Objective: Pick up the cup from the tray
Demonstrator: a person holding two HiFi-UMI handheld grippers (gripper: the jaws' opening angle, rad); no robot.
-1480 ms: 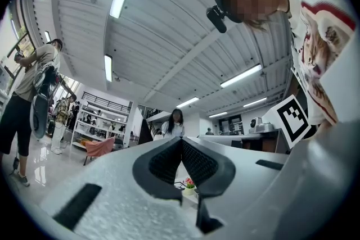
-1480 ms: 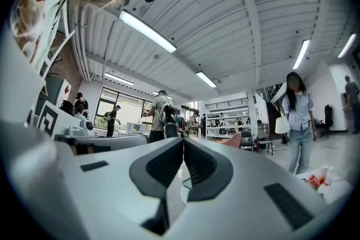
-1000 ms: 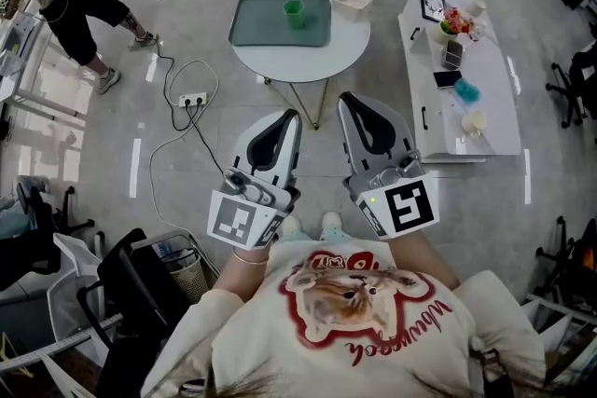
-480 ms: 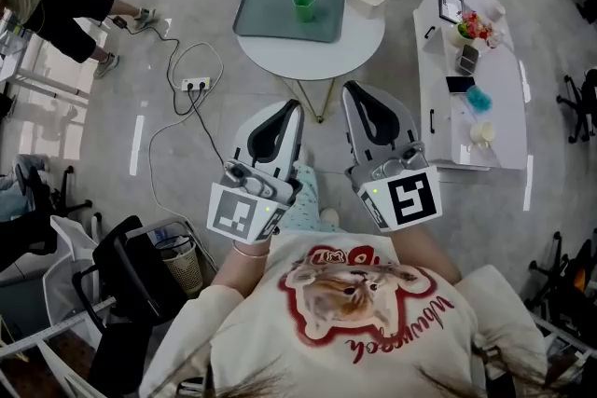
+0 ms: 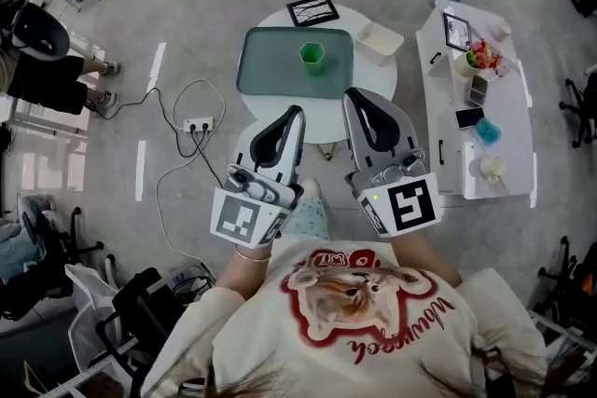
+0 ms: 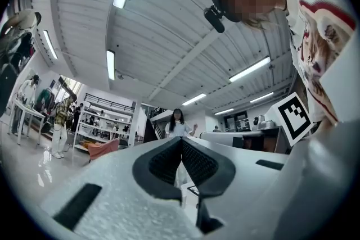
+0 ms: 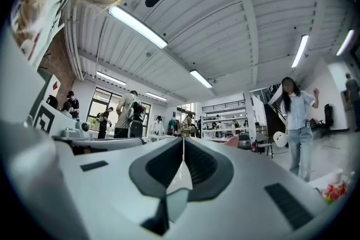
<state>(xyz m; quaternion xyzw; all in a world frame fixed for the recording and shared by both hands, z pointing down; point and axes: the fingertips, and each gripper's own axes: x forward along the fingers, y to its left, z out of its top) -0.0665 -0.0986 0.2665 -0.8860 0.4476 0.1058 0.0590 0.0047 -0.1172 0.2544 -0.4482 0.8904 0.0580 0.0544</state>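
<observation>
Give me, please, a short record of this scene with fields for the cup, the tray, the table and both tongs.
cup: green, upright on the tray, untouched
tray: grey-green, on the round table
table: white, also bears a white box and a framed picture
left tongs: shut, empty, apart from the cup
right tongs: shut, empty, apart from the cup

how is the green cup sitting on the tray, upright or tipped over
Upright. The small green plastic cup stands on its base on the grey-green rectangular tray, open rim facing up.
</observation>
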